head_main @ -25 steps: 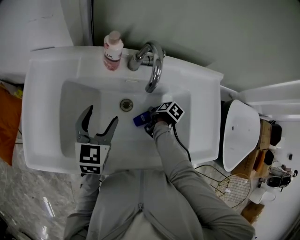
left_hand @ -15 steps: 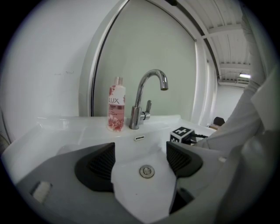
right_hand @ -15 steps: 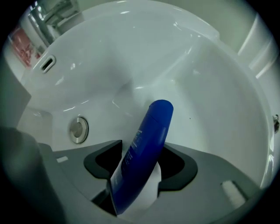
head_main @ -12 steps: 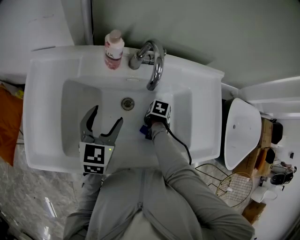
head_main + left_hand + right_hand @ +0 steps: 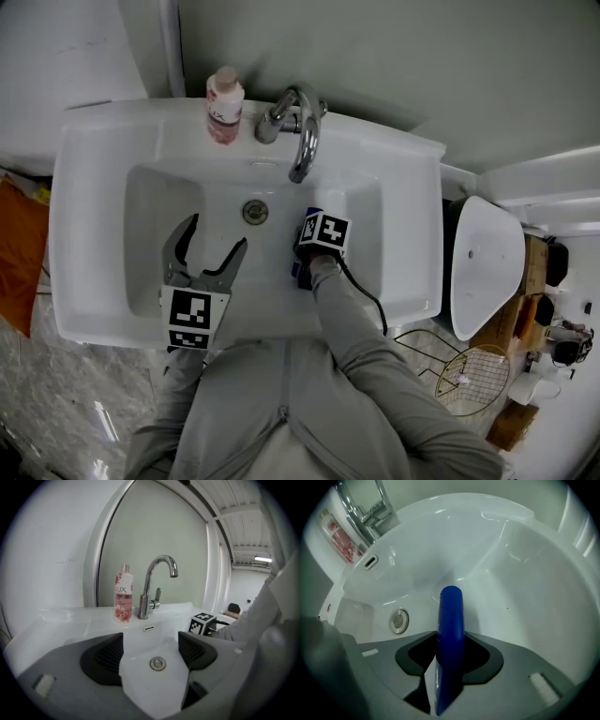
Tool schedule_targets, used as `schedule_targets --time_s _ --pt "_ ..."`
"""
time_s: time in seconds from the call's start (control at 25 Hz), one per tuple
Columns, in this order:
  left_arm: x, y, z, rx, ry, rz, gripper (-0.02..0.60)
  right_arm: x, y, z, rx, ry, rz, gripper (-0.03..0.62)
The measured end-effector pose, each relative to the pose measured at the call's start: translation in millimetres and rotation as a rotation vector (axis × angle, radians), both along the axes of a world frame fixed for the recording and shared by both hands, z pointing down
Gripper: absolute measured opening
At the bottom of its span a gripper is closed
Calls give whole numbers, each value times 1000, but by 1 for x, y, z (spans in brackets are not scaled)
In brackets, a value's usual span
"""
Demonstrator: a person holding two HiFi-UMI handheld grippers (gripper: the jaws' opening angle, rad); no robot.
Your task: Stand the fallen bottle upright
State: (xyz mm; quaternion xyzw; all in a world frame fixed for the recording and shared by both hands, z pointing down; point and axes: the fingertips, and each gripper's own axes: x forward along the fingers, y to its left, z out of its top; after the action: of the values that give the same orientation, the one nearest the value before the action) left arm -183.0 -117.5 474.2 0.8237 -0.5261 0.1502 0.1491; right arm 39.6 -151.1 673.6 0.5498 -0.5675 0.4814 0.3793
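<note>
A blue bottle (image 5: 450, 634) lies in the white sink (image 5: 94, 187), right of the drain (image 5: 255, 212). My right gripper (image 5: 451, 651) points steeply down over it. Its jaws are closing, and both pads press on the bottle's narrow sides. In the head view the marker cube hides most of the right gripper (image 5: 309, 246), and only a blue sliver of the bottle (image 5: 297, 273) shows. My left gripper (image 5: 211, 258) hovers open over the left half of the basin with nothing between its fingers (image 5: 105, 658).
A pink soap bottle (image 5: 224, 105) stands upright on the sink's back ledge beside the chrome faucet (image 5: 302, 131), whose spout arches over the basin. A white toilet (image 5: 483, 267) stands to the right of the sink.
My right gripper has rolled and shut onto the blue bottle, which stuck out to its left before and is now mostly hidden under it. The left gripper barely moved.
</note>
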Motion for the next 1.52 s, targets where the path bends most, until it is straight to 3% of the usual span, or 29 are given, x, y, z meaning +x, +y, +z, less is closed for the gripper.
schedule_targets --time_s 0.24,0.44,0.8,1.04,1.24,1.52 --pt "15 -4 -3 12 -3 45 394 -2 -11 -41 205 -125 -41 152" --pt "31 -8 -7 29 -1 92 394 5 -23 -82 361 -195 -4 149" --pt "39 -4 -11 34 -19 101 394 25 -70 -176 640 -145 -82 147" --pt "33 0 -18 44 -29 28 394 24 -116 -237 781 -79 -223 147" --pt "23 8 -19 37 -26 -50 394 12 -155 -262 834 -44 -291 147" --pt "12 23 -13 14 -26 -141 394 -15 -194 -253 805 -20 -346 147"
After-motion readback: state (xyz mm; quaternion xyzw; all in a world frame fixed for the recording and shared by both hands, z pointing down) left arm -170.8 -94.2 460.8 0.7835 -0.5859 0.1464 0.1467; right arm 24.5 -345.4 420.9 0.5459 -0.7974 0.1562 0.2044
